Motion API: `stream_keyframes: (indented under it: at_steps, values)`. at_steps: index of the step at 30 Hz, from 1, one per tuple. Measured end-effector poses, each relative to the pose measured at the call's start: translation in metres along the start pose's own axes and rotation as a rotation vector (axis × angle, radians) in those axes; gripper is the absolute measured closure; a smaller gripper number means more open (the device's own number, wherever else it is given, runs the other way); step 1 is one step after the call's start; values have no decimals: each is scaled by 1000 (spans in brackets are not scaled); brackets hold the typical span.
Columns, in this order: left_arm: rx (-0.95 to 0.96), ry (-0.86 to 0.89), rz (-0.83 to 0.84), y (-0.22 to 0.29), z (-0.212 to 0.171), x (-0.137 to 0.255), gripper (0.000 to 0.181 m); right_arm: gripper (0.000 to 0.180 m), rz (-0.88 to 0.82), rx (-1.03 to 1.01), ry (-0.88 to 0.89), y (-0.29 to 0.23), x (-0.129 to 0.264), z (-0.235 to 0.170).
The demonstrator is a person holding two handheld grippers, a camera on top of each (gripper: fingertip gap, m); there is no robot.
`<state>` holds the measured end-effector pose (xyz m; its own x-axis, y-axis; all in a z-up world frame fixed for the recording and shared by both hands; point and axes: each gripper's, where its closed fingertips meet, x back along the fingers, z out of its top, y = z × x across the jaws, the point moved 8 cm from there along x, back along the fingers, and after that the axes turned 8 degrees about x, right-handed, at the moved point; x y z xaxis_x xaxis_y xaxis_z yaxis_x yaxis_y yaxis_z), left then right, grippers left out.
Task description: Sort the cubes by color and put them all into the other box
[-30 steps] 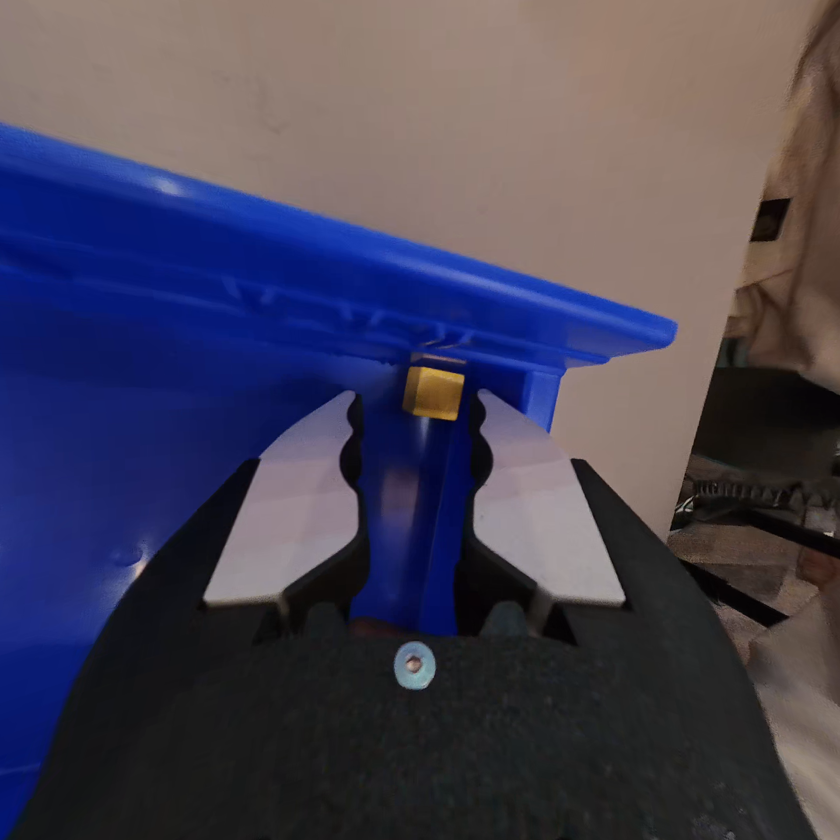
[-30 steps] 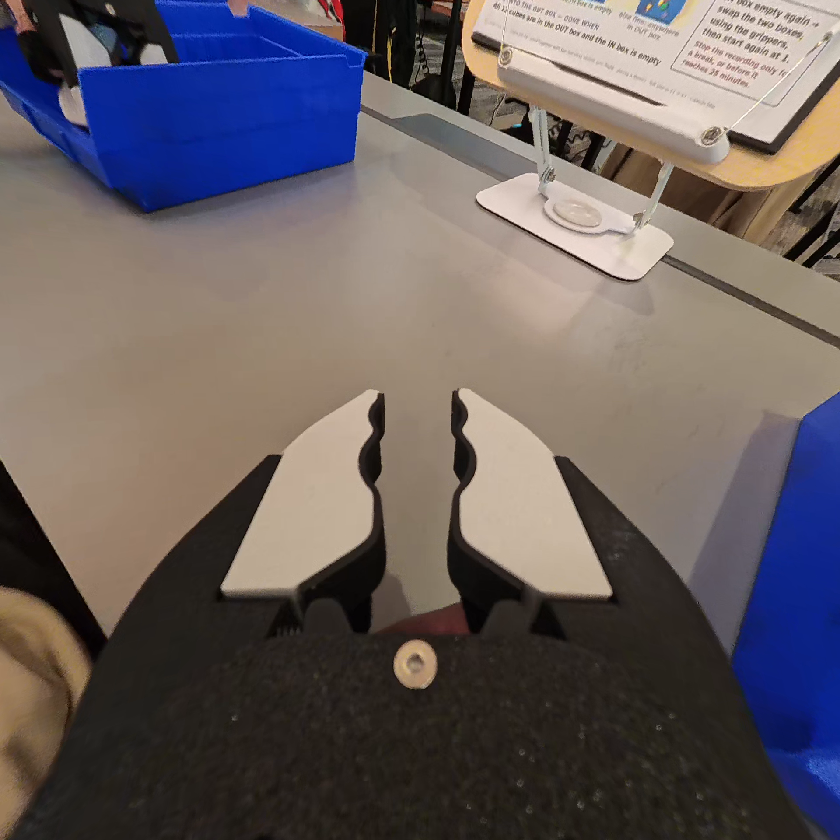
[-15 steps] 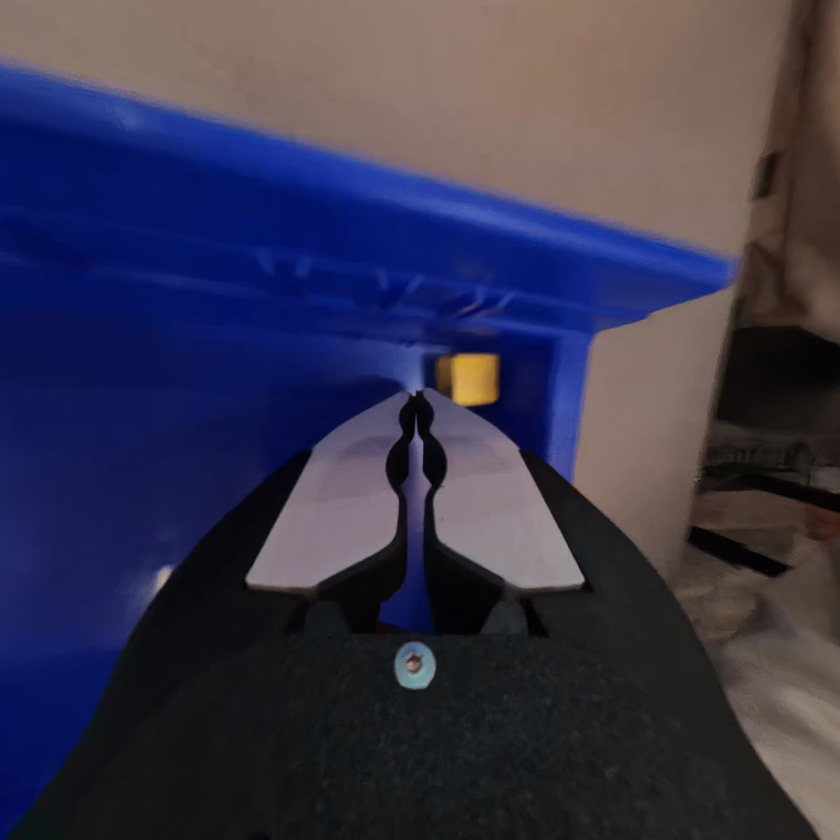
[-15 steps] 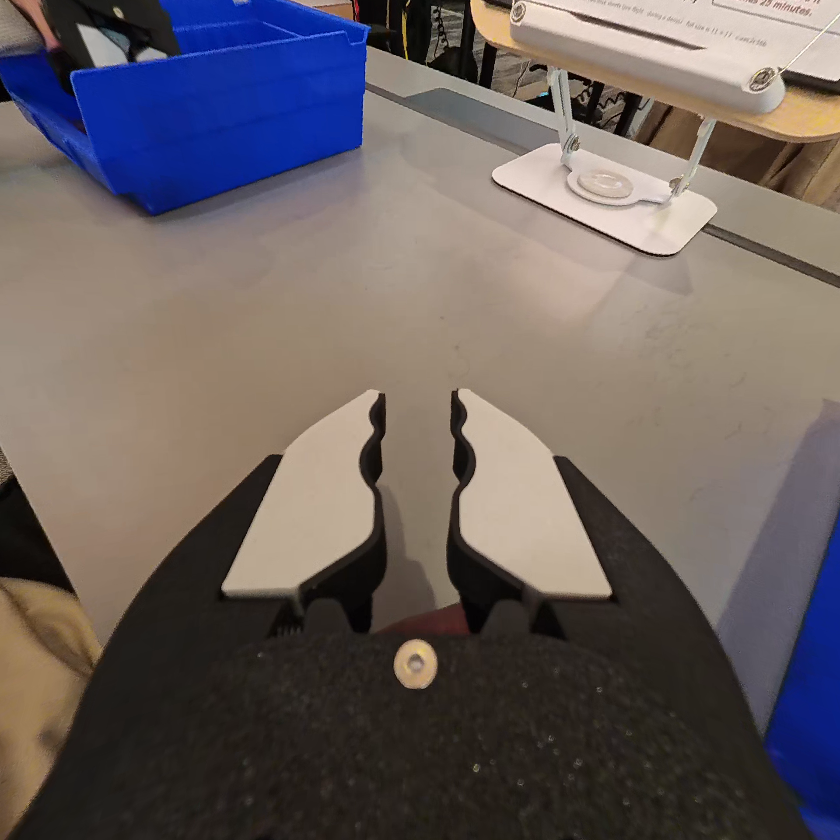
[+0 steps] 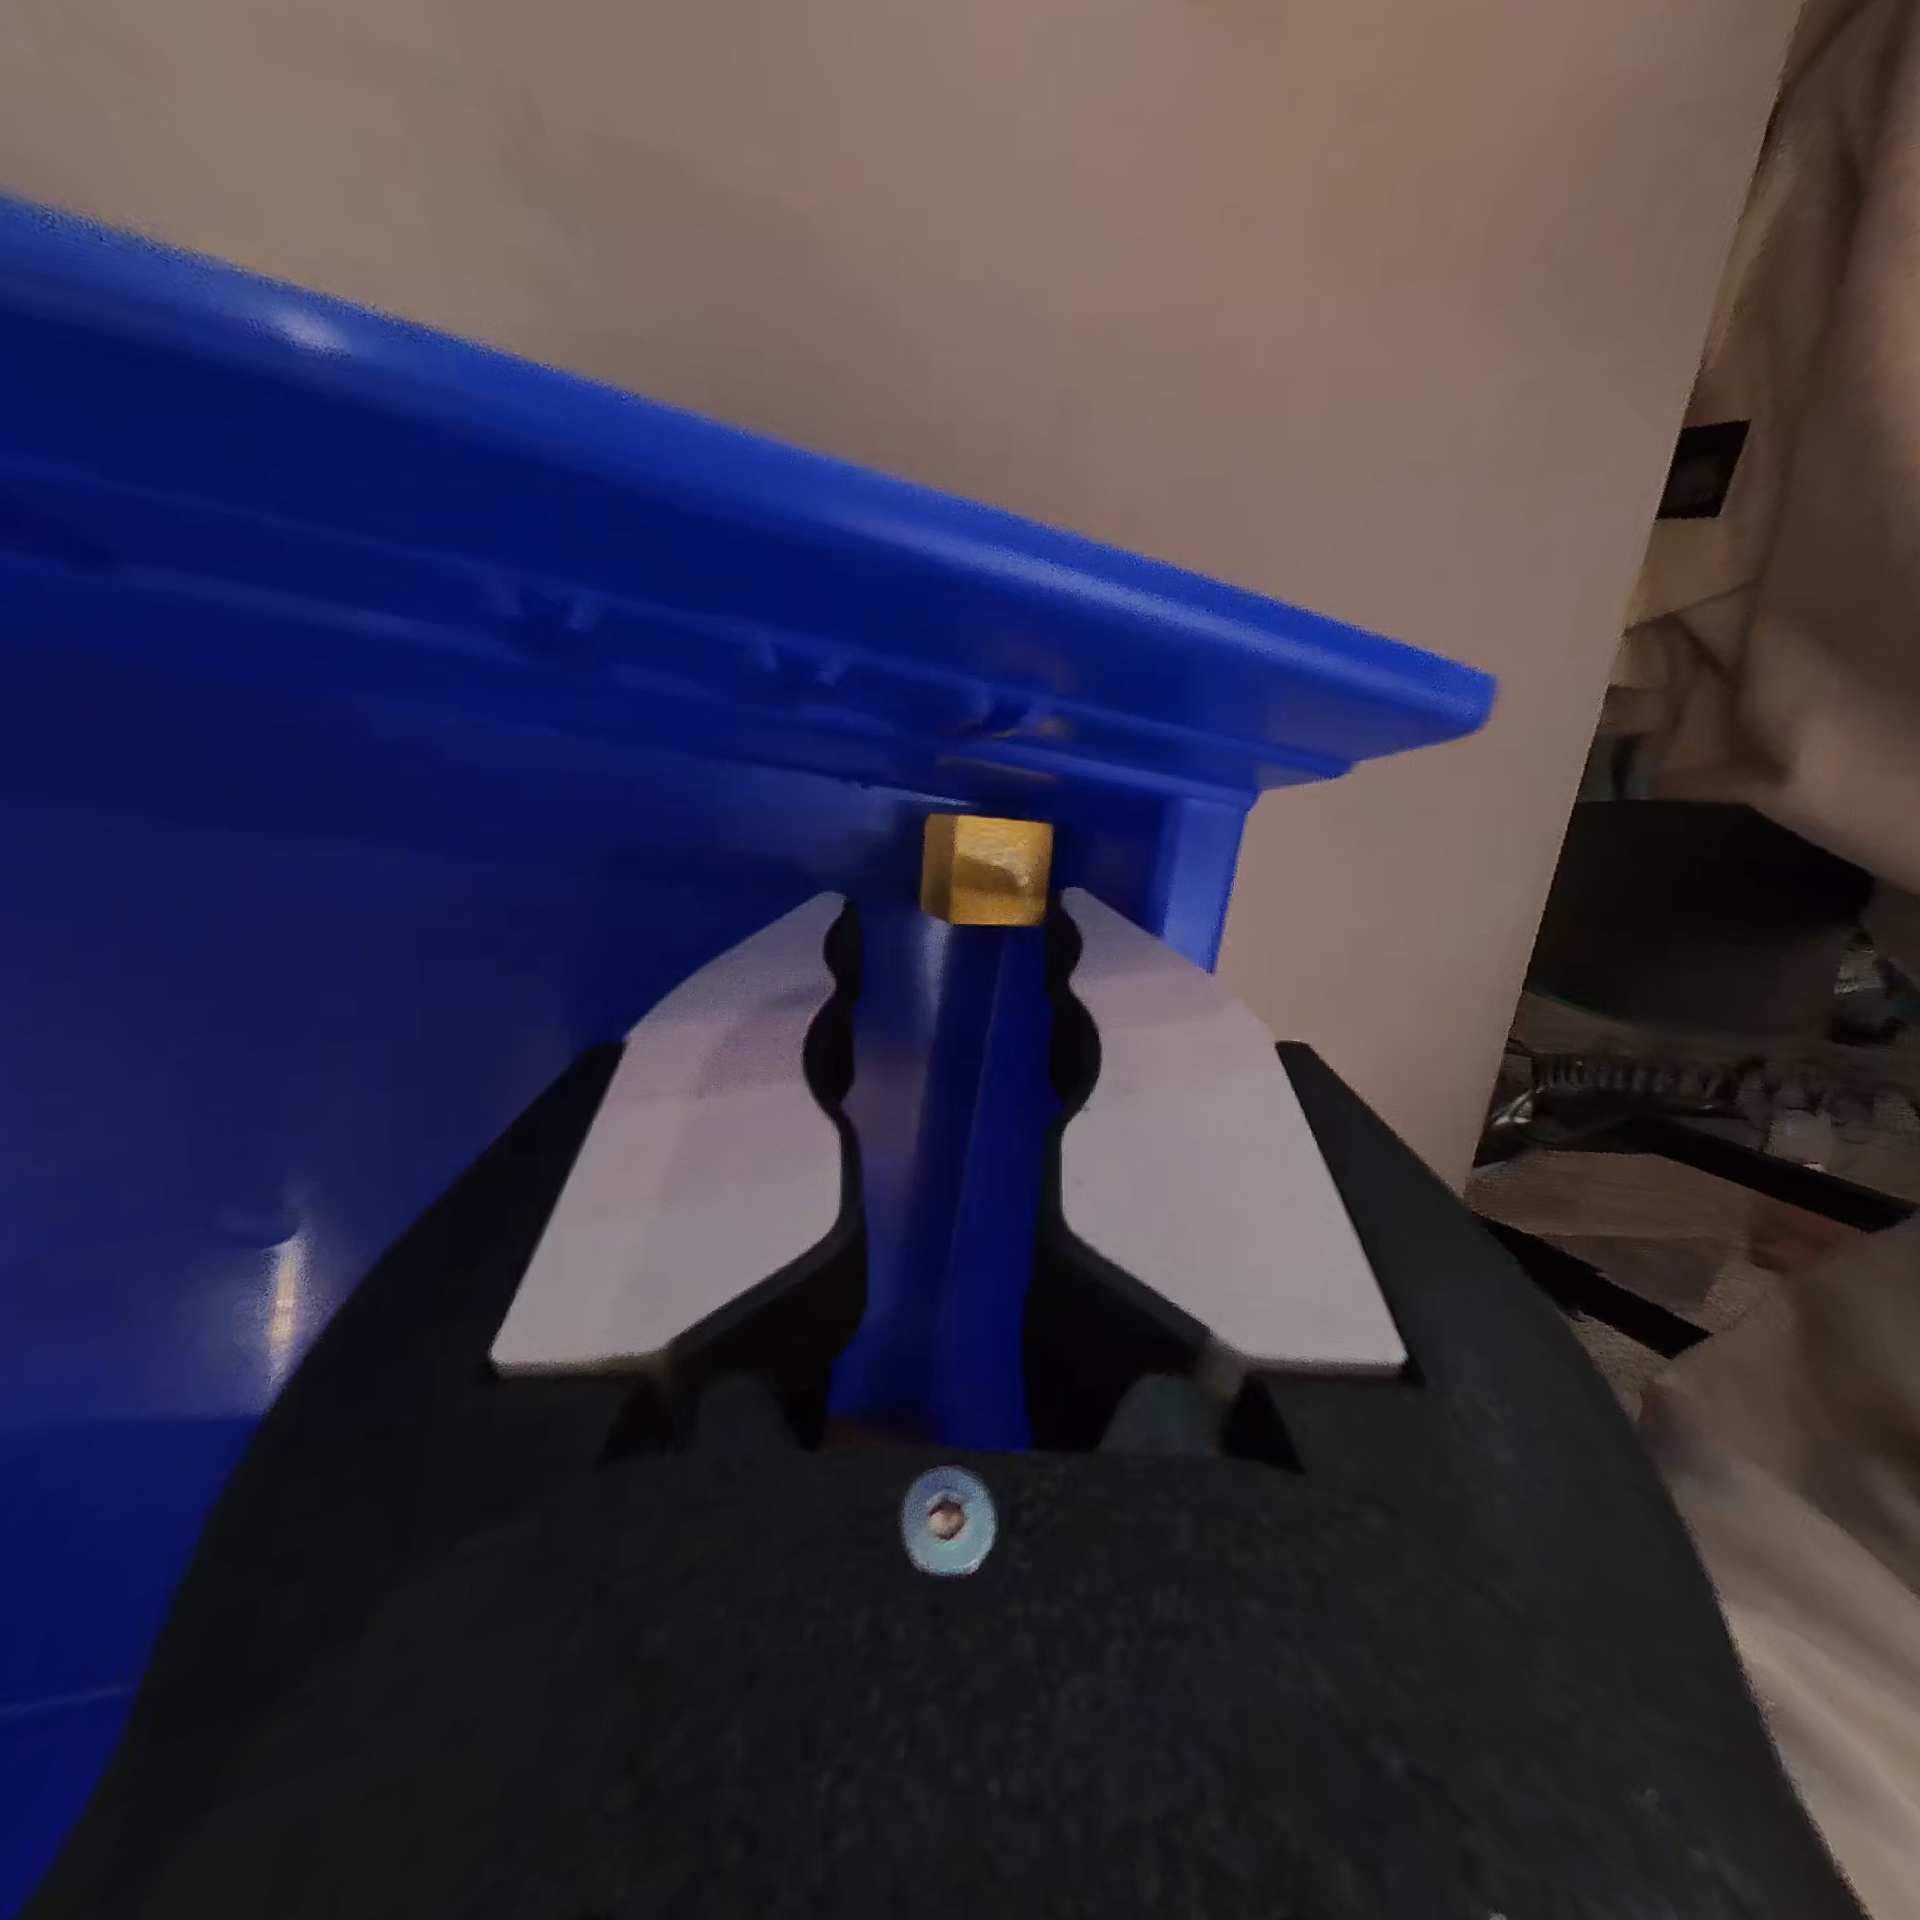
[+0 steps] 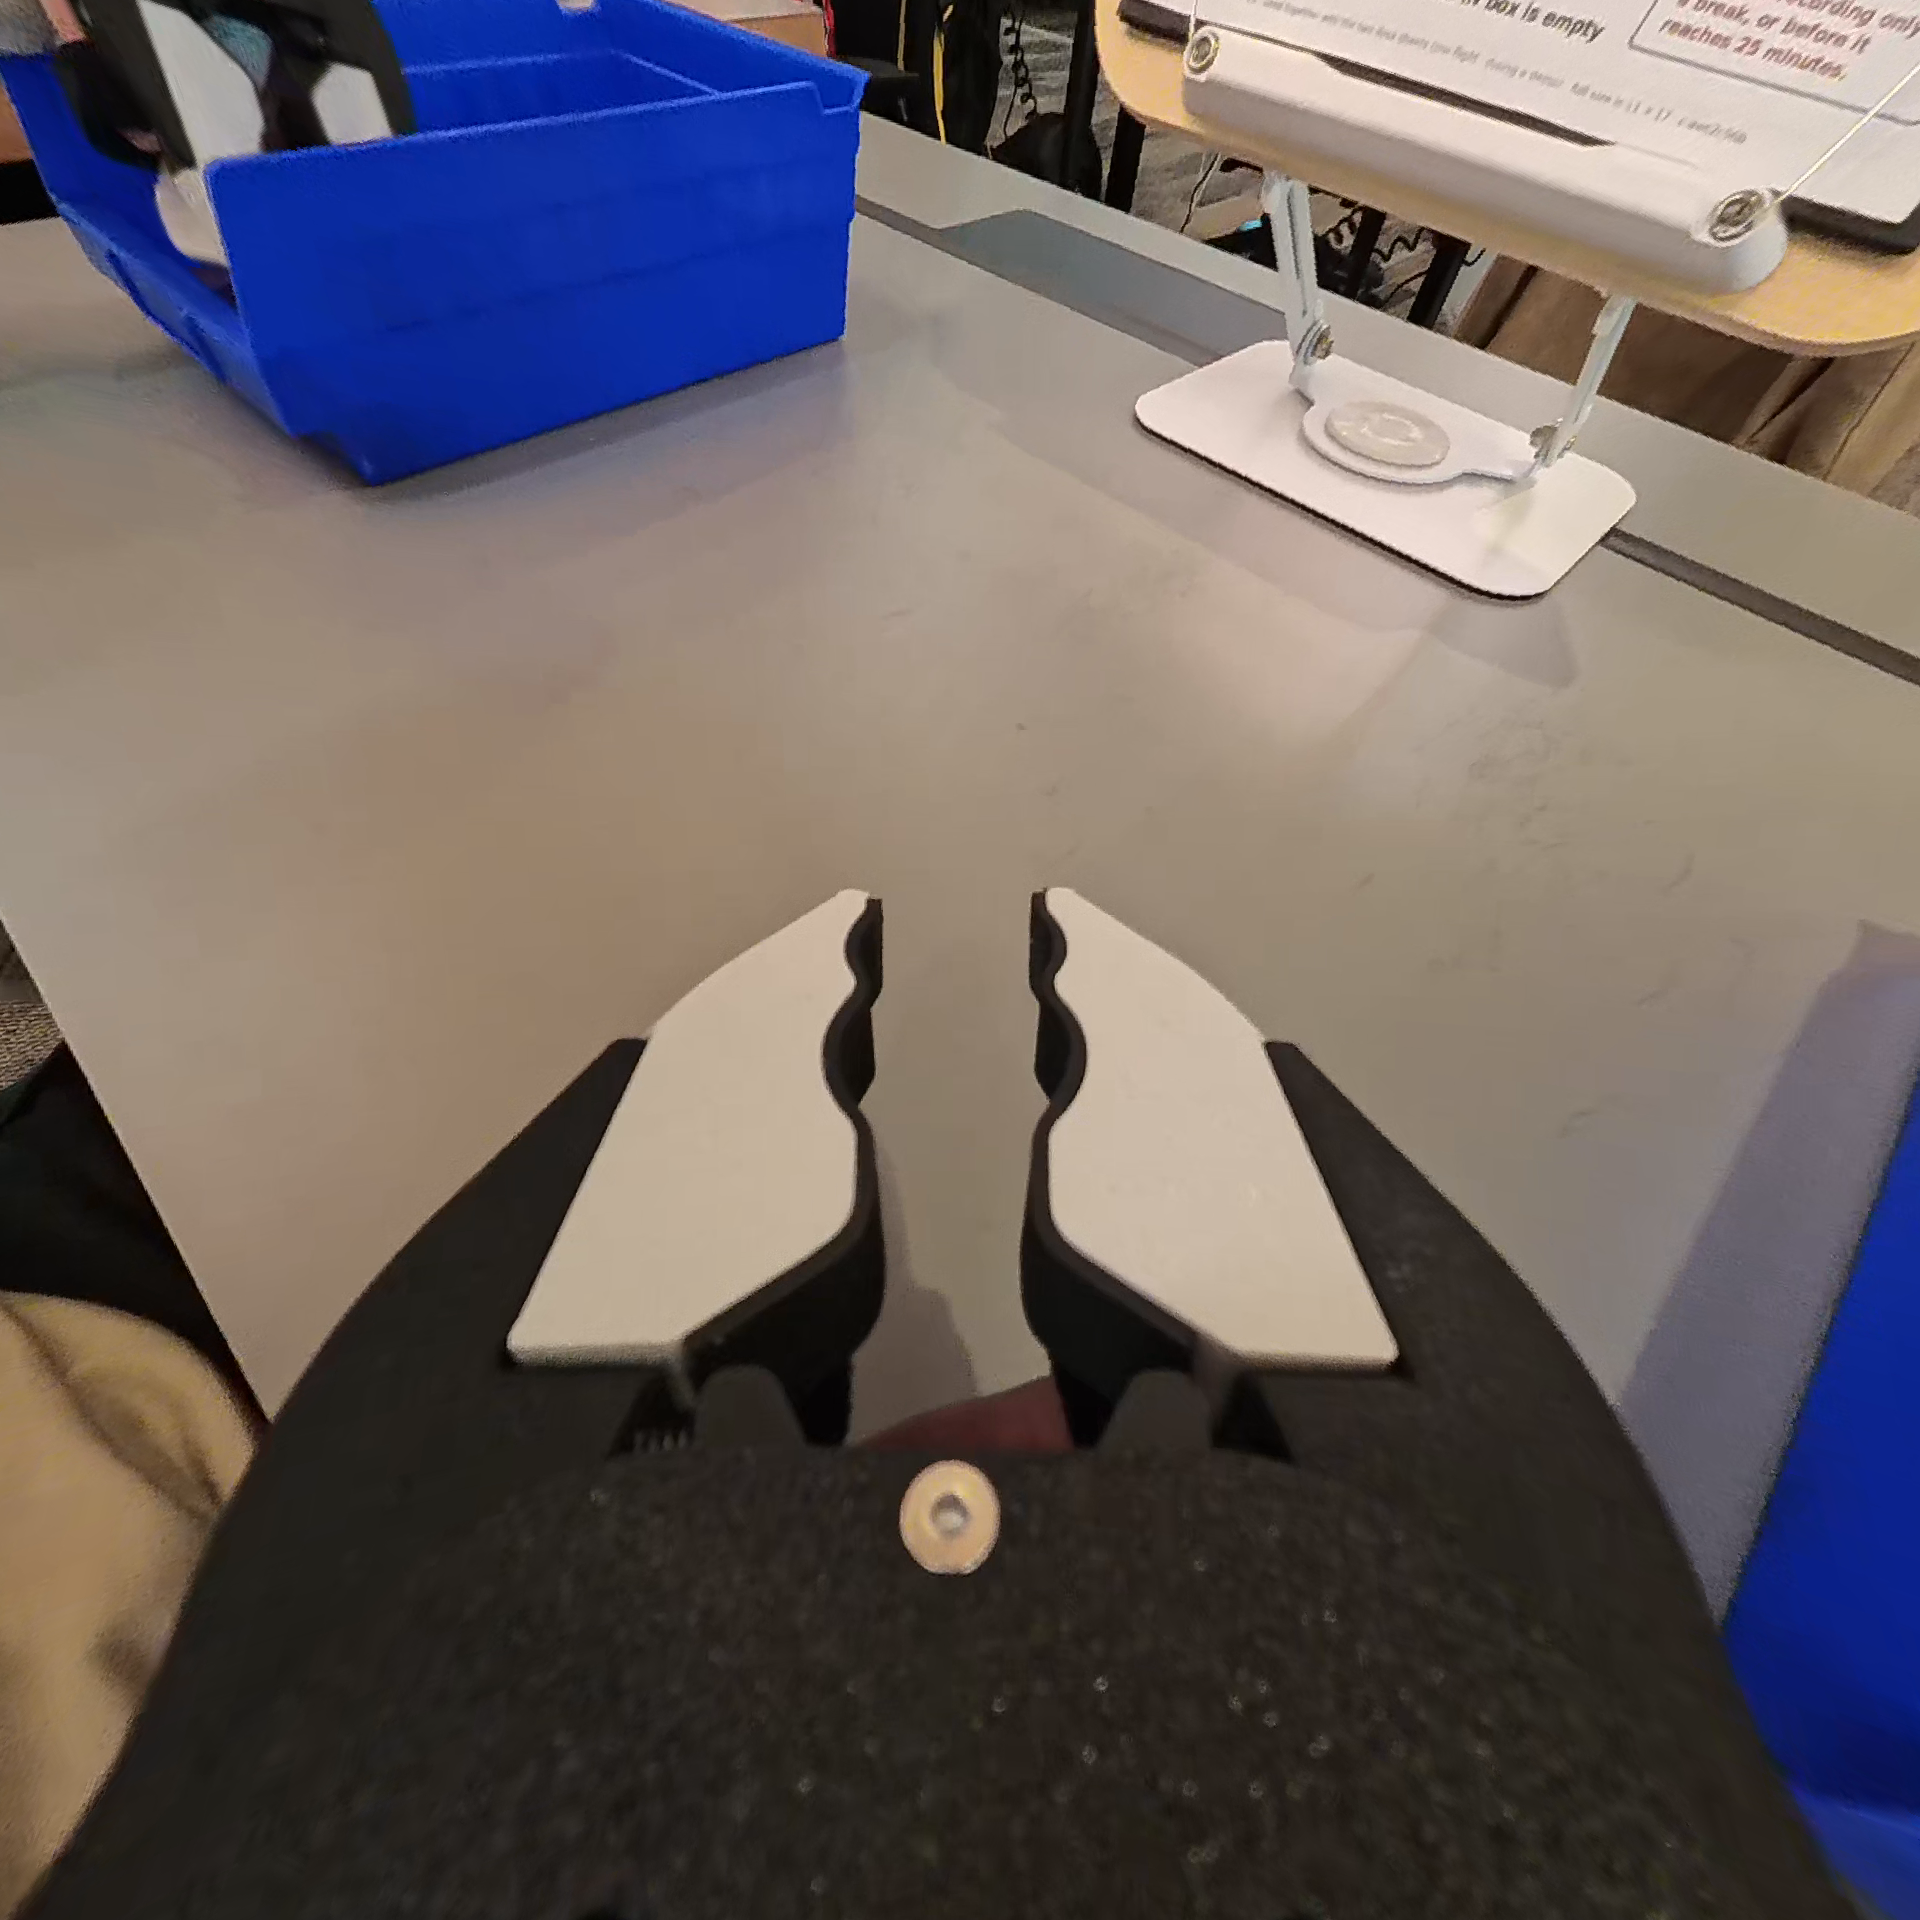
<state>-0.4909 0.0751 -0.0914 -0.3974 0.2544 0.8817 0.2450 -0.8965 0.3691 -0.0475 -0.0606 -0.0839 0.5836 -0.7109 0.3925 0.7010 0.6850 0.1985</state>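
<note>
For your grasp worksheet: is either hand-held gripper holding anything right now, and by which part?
Nothing is held. The left hand-held gripper is open, its tips just short of the yellow cube in the box corner. The right hand-held gripper is open over the table.

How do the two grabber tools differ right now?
The left gripper reaches inside the blue plastic box, its tips by a small yellow cube; the right gripper hovers over bare grey table, near nothing. Both are open and empty.
</note>
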Motion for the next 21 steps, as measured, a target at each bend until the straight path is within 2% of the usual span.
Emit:
stream_keyframes:
  at_steps: [2,8,14,18,21]
  values:
    - [24,-6,-21,-6,0,-6,143,153,2,7,-3,-1,0,0]
    - [48,-10,-140,-12,2,-15,149,153,11,10,-8,-2,0,0]
    - [25,-2,9,-18,-2,-2,159,153,16,11,-7,-3,0,1]
    - [26,-22,124,-23,-8,8,158,153,20,17,-10,-4,0,2]
    - [18,44,59,-13,-5,15,155,153,22,20,-9,-5,1,2]
